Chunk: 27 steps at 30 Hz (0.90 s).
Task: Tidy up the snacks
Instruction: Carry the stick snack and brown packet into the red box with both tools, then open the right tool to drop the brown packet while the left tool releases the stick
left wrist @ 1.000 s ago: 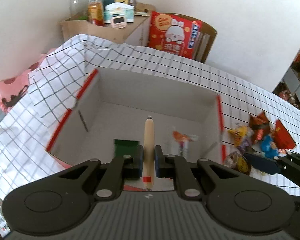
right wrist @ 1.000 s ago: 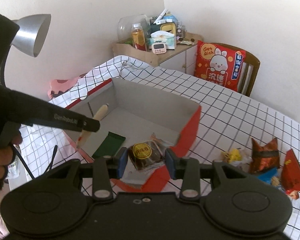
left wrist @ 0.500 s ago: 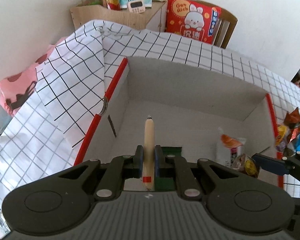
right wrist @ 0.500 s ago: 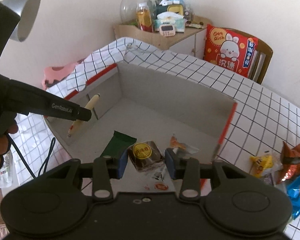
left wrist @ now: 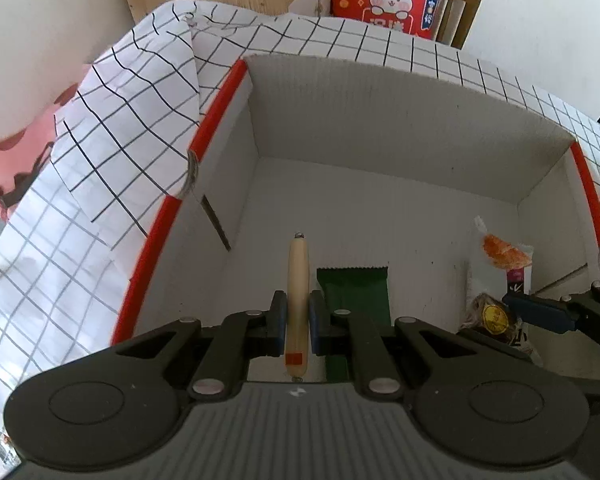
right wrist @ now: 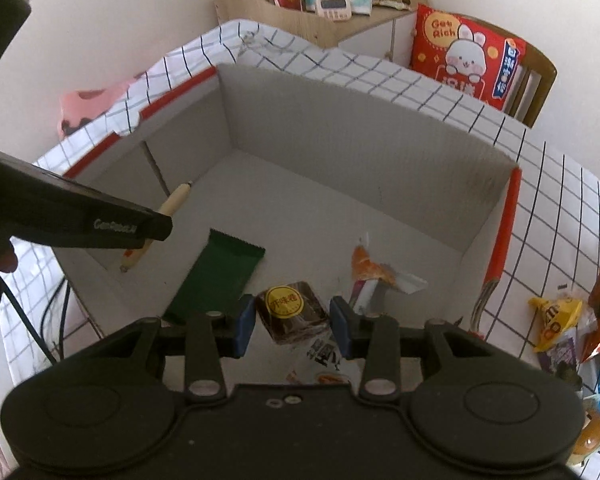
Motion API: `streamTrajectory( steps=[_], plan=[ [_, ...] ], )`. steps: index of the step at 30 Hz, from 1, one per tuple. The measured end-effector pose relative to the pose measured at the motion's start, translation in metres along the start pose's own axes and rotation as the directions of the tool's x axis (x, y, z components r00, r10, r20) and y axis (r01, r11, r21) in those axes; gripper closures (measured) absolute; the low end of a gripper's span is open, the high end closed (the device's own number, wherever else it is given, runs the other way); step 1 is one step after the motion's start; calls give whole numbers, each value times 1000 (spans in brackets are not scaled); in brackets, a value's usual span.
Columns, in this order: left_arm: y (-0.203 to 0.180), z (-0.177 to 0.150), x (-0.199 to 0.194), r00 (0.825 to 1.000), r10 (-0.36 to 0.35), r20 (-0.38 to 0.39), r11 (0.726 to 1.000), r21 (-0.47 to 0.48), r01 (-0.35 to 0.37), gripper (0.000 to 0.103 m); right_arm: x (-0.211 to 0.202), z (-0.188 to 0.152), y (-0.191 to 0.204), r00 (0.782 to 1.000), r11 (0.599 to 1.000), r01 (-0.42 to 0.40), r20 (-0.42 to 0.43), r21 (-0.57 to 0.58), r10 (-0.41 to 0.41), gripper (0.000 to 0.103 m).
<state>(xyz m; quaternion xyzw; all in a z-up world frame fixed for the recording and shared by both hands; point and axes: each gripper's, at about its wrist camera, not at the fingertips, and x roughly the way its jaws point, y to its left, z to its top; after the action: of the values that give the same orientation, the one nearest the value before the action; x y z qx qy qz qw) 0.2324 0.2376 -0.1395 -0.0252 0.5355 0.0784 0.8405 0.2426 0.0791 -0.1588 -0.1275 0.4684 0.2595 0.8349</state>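
Observation:
An open cardboard box (left wrist: 400, 128) with red rims (right wrist: 340, 120) stands on the checked tablecloth. My left gripper (left wrist: 298, 322) is shut on a beige sausage stick (left wrist: 298, 280) and holds it inside the box near its left wall; the stick also shows in the right wrist view (right wrist: 172, 204). My right gripper (right wrist: 292, 322) is over the box's near side, jaws apart with a small gap on each side of a brown cake with a yellow label (right wrist: 290, 310). A green wrapper (right wrist: 216, 276) and an orange-and-white snack pack (right wrist: 374, 276) lie on the box floor.
Several loose snacks (right wrist: 568, 320) lie on the cloth to the right of the box. A wooden cabinet (right wrist: 312, 20) with bottles and a timer stands behind the table. A chair with a red rabbit cushion (right wrist: 468, 56) is at the back right.
Both grippers have moved forward and down into the box. The left still grips the sausage stick. The right gripper's jaws have opened off the brown cake.

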Motion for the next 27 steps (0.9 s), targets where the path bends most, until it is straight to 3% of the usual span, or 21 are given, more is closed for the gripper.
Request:
streamTrajectory(
  steps=[11, 14, 18, 22, 27],
  plan=[
    [-6, -7, 4, 1000, -18, -20, 1000, 6, 18, 89, 1, 0, 1, 1000, 1000, 5, -5, -1, -5, 63],
    [-6, -9, 1, 1000, -20, -14, 1000, 4, 20, 83, -1, 0, 1, 1000, 1000, 2, 1, 3, -2, 63],
    [-7, -12, -7, 1000, -27, 8, 1000, -4, 27, 66, -10, -1, 1, 1000, 1000, -2, 20, 4, 2, 61],
    [-7, -14, -20, 999, -28, 44, 1000, -9, 29, 53, -21, -3, 2, 999, 1000, -17, 47, 6, 17, 51],
    [-8, -18, -34, 996, -32, 77, 999, -7, 33, 49, -37, -5, 4, 996, 1000, -28, 86, 2, 28, 43]
  ],
)
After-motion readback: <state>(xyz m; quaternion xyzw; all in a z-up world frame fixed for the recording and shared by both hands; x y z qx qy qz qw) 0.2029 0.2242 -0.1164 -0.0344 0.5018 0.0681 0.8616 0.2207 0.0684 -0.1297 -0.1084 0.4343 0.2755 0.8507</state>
